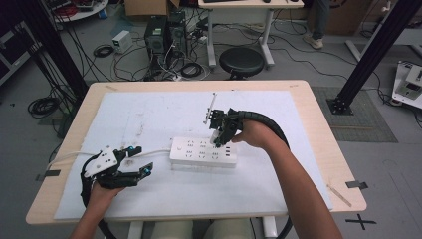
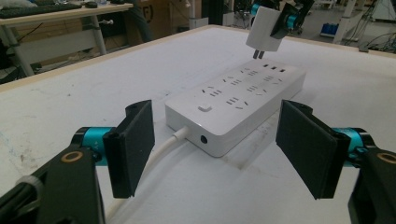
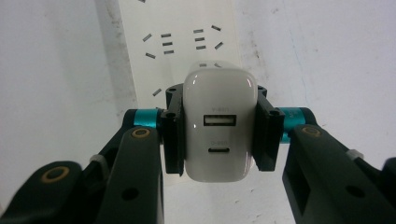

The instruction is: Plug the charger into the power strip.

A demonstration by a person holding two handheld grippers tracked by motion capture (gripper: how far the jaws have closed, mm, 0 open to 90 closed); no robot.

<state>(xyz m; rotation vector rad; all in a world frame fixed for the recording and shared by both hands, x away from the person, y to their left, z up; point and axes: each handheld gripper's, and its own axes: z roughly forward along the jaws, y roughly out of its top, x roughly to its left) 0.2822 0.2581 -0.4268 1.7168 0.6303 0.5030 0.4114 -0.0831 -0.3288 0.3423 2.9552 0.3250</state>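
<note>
A white power strip [image 1: 204,152] lies across the middle of the white mat, its cord running off to the left. My right gripper [image 1: 219,141] hangs just above the strip's right part, shut on a white USB charger [image 3: 219,126] whose two prongs [image 2: 258,54] point down, a little above the sockets. In the left gripper view the charger [image 2: 264,29] hovers over the strip's far end [image 2: 275,74]. My left gripper [image 1: 142,160] rests on the mat to the strip's left, open, nothing between its pads [image 2: 133,144], facing the strip's cord end [image 2: 201,137].
The white cord [image 2: 161,149] runs from the strip between my left jaws toward the table's left edge. A white mat [image 1: 149,114] covers most of the wooden table [image 1: 318,124]. Behind the table stand a black stool [image 1: 242,60], cables and computer cases on the floor.
</note>
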